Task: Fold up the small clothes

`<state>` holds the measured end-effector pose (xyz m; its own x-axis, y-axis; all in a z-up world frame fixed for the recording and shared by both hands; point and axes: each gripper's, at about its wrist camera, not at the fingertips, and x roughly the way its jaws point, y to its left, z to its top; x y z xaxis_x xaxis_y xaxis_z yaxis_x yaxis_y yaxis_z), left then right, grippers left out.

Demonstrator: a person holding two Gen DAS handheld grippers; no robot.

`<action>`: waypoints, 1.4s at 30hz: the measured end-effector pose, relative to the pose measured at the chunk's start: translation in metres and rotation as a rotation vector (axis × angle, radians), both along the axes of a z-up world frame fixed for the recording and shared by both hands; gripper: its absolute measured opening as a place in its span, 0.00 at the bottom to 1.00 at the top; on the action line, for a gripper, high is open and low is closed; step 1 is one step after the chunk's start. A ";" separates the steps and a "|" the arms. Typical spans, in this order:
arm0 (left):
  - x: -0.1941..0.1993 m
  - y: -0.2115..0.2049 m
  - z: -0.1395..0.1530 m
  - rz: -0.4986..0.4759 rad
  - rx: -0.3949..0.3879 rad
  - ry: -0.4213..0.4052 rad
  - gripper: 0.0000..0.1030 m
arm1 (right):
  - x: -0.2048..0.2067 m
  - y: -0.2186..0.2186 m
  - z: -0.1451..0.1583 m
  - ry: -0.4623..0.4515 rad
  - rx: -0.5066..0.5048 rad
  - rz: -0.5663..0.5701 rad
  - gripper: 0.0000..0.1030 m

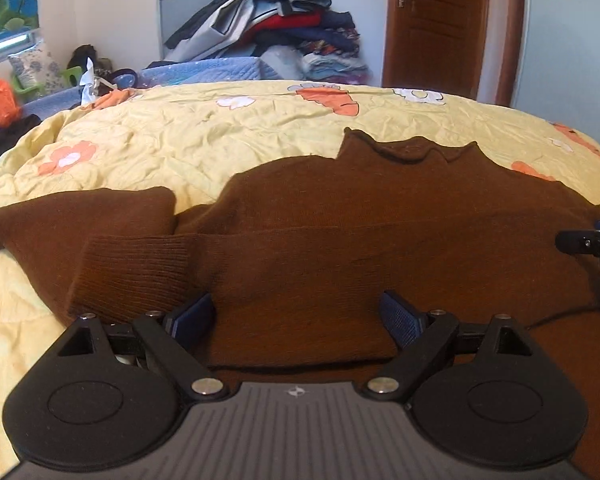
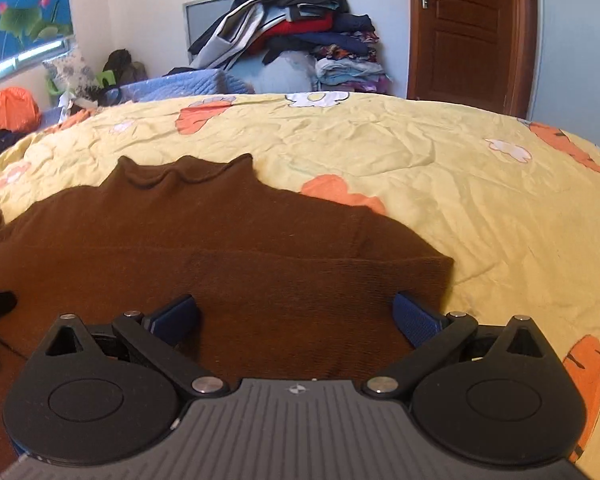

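1. Left wrist view: the brown sweater point(image 1: 340, 232) lay flat on the yellow floral quilt point(image 1: 204, 132), collar point(image 1: 404, 152) away at 12 o'clock, hem near the camera. Spread this way, probably so the body could be folded without bunching.
2. One sleeve was already laid across the chest, its ribbed cuff point(image 1: 136, 276) ending at about 9 o'clock of the gripper. The other sleeve point(image 1: 80, 220) stretched out toward 9–10 o'clock, not yet tucked in.
3. The left gripper point(image 1: 300, 316) hovered low over the near part of the sweater, fingers spread wide, nothing between them. Likely placed there to take the cloth below it; whether the pads touched the knit I could not tell.
4. The tip of the right gripper point(image 1: 588, 242) showed at 3 o'clock, over the sweater's far side edge.
5. Right wrist view: the right gripper point(image 2: 296, 316) was likewise wide apart and empty, low over the sweater point(image 2: 220, 248), whose folded right edge ended near 2 o'clock.
6. Both grippers sat level along the near part, a pairing that suits lifting the hem toward the collar point(image 2: 184, 172) together.
7. A heap of clothes point(image 2: 292, 28) stood behind the bed at 12 o'clock, clear of the work.
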<state>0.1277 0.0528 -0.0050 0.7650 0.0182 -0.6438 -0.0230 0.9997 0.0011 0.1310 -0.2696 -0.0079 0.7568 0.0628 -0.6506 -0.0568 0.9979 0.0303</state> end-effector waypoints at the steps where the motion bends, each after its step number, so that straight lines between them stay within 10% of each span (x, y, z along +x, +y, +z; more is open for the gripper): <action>1: 0.001 0.002 0.000 -0.002 -0.002 0.002 0.91 | 0.001 0.005 -0.002 0.004 -0.034 0.001 1.00; 6: -0.025 0.010 0.018 0.025 -0.018 -0.078 0.91 | -0.001 0.009 0.002 -0.001 -0.050 -0.001 1.00; 12: -0.059 0.101 0.038 0.275 -0.081 -0.218 0.94 | -0.002 0.009 0.005 -0.008 -0.050 0.000 1.00; 18: -0.078 0.275 0.026 0.795 -0.649 -0.230 0.94 | -0.002 0.009 0.005 -0.009 -0.048 -0.001 1.00; 23: -0.087 0.337 0.008 0.890 -0.903 -0.200 0.93 | -0.002 0.009 0.005 -0.009 -0.048 0.000 1.00; 27: -0.079 0.342 0.011 0.903 -0.862 -0.205 0.92 | -0.002 0.009 0.004 -0.008 -0.049 0.000 1.00; 36: -0.059 0.342 0.019 0.950 -0.694 -0.107 0.07 | -0.001 0.009 0.005 -0.009 -0.048 -0.001 1.00; 42: -0.034 0.268 0.101 0.789 -0.445 -0.305 0.06 | -0.001 0.009 0.005 -0.010 -0.043 -0.001 1.00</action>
<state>0.0939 0.3204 0.0961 0.7731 0.4017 -0.4908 -0.6266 0.6033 -0.4934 0.1299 -0.2611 -0.0025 0.7632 0.0337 -0.6453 -0.0556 0.9984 -0.0136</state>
